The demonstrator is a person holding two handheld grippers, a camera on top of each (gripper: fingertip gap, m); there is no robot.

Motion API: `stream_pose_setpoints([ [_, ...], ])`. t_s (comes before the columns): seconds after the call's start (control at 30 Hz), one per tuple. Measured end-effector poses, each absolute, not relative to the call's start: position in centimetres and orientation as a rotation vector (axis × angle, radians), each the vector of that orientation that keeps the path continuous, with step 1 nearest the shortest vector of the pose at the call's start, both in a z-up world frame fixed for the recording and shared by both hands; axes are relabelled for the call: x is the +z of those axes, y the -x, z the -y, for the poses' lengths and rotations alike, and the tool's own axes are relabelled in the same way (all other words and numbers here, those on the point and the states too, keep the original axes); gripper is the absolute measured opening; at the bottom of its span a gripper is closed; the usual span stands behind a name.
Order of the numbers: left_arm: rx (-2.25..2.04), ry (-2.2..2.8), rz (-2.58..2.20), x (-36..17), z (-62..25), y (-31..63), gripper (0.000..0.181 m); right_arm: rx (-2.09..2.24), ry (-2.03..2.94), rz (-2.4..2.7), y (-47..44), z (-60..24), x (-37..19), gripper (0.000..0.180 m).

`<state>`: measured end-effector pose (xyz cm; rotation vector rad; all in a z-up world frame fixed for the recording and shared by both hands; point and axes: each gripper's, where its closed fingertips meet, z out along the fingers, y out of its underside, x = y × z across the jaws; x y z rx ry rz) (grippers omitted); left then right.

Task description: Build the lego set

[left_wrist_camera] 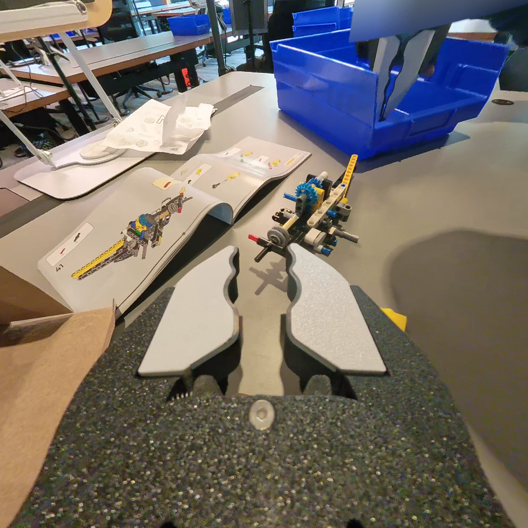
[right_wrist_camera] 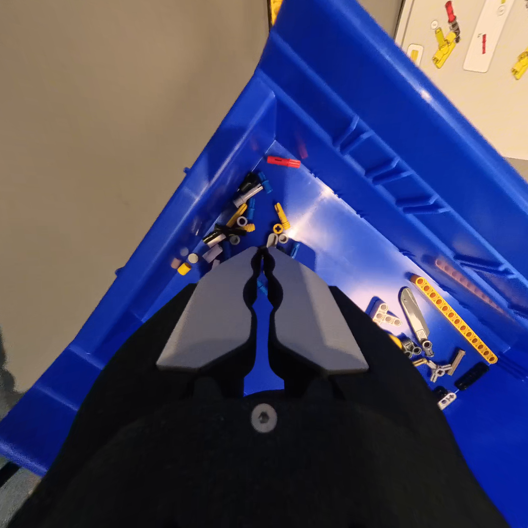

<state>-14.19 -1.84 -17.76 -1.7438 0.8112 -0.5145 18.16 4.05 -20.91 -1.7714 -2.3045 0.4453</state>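
A partly built lego model (left_wrist_camera: 311, 211), with a blue gear, a yellow beam and grey and black parts, lies on the grey table (left_wrist_camera: 414, 205). My left gripper (left_wrist_camera: 263, 254) is open and empty just in front of it, its fingertips close to the model's grey wheel and black axle. My right gripper (right_wrist_camera: 262, 252) is inside the blue bin (right_wrist_camera: 357, 148), over a heap of small loose pins and bushes (right_wrist_camera: 237, 225). Its fingertips are pinched together; a small dark bit shows at the tips, too small to identify. It also shows in the left wrist view (left_wrist_camera: 384, 113), over the bin (left_wrist_camera: 328, 94).
An open instruction booklet (left_wrist_camera: 143, 228) lies left of the model, with crumpled paper bags (left_wrist_camera: 163, 128) behind it. A cardboard box (left_wrist_camera: 43, 357) stands at the near left. The bin also holds a long yellow beam (right_wrist_camera: 454, 317), a red pin (right_wrist_camera: 283, 161) and other pieces. Spacing between my two grippers at the tips: around 35 cm.
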Motion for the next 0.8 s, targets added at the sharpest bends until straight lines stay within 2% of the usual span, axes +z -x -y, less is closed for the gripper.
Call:
stream_pose_setpoints([
  [0.47,-0.505,1.751,-0.789,-17.7,2.2,14.5,0.031,0.446,1.756,2.047,-15.7,-2.2,-16.5,0.000],
  [0.67,-0.507,1.768,-0.785,-17.9,2.2,14.6,0.031,0.617,1.780,1.896,-13.1,1.0,-13.7,0.000],
  [0.8,-0.500,1.781,-0.789,-18.0,2.3,14.6,0.031,0.686,1.839,1.826,-10.5,3.4,-14.0,0.001],
])
